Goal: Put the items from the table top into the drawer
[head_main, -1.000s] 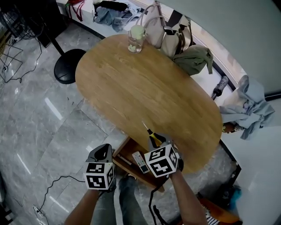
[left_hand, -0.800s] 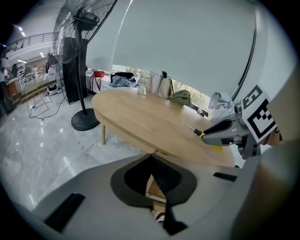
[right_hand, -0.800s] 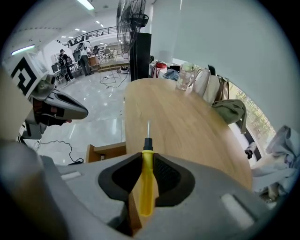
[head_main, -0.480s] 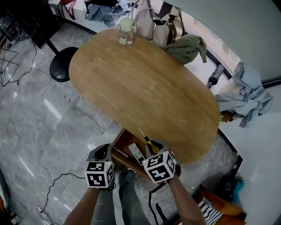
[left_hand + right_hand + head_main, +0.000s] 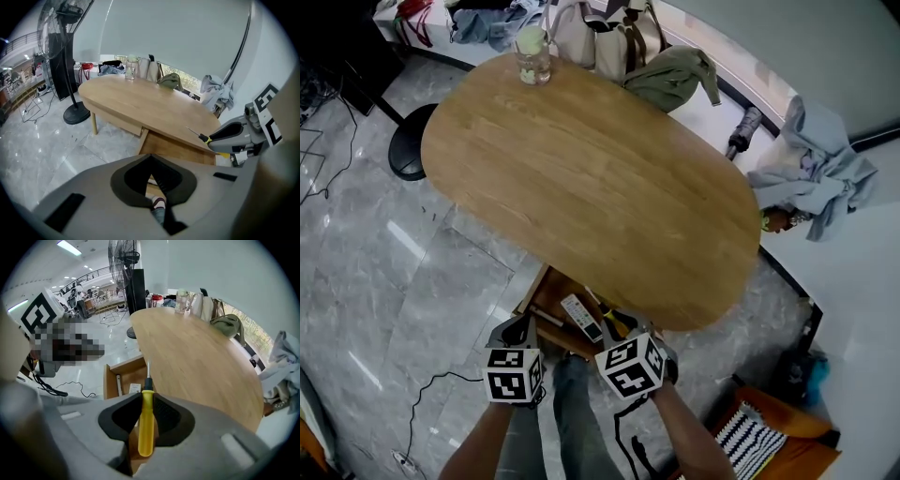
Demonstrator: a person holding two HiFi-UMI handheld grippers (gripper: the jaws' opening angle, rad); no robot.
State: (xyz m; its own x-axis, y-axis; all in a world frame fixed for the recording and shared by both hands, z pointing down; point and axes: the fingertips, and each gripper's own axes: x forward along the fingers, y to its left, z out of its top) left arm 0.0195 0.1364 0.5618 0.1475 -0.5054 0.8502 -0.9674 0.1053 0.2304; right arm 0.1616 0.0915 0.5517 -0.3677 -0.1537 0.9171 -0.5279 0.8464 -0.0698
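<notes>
Right gripper view: right claw [image 5: 146, 399] is clamping the yellow screwdriver [image 5: 146, 427] by its handle, shaft pointing ahead. Left claw [image 5: 151, 157] is sitting pads together, empty. Both hands have been pulling back off the worktop [image 5: 581, 178] edge over the last sec. Screwdriver is now hanging over the open drawer [image 5: 542, 292], w/ remote [image 5: 580, 317] already inside. Drop prob. coming next. Worktop is looking nearly bare, only a glass [image 5: 532, 58] at the far end. Grey marble floor [image 5: 394, 262] around.

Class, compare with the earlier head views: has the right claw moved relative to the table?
Yes. The right claw, gripping the screwdriver, has drawn back from the table edge to over the open drawer.
</notes>
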